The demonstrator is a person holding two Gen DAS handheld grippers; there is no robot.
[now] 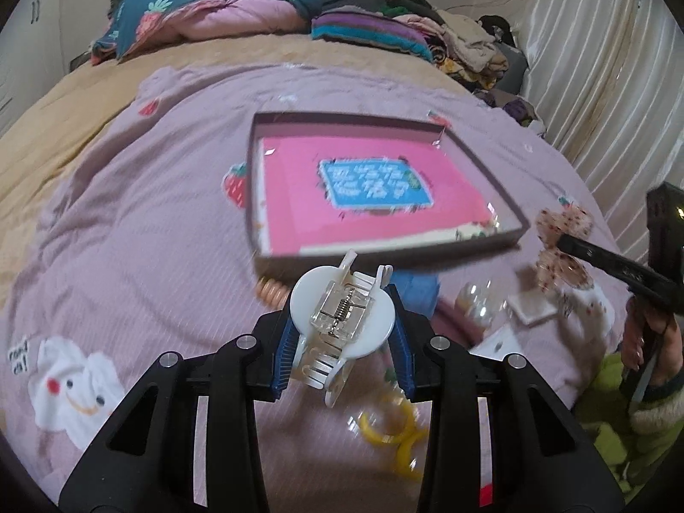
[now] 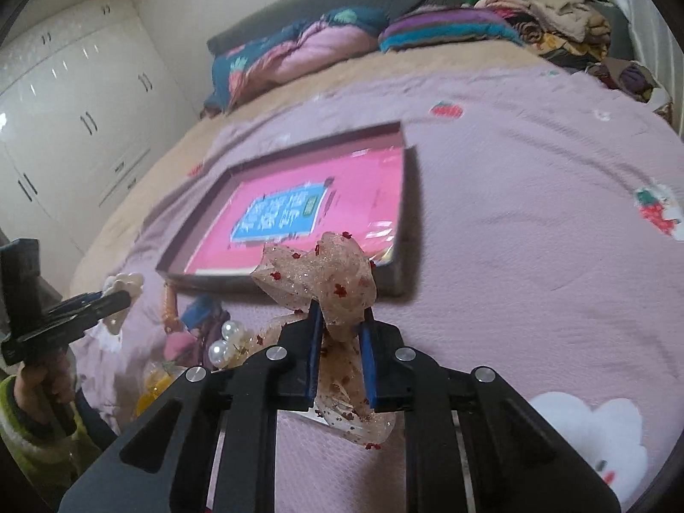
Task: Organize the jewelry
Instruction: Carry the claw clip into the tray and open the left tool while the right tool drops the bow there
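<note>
We can read very little here. On the pink bedspread (image 1: 128, 256), to the left of the left hand-held gripper (image 1: 342, 320) and a little nearer to us, a small black caption beside the white cloud face (image 1: 72, 384) seems to spell "round ca!", though we cannot be sure of it. Ahead of both hand-held grippers, the pink book (image 1: 363, 205) lying in the shallow box (image 1: 491, 175) carries a blue label (image 1: 374, 184) with white characters, too blurred for us to read in either view.
</note>
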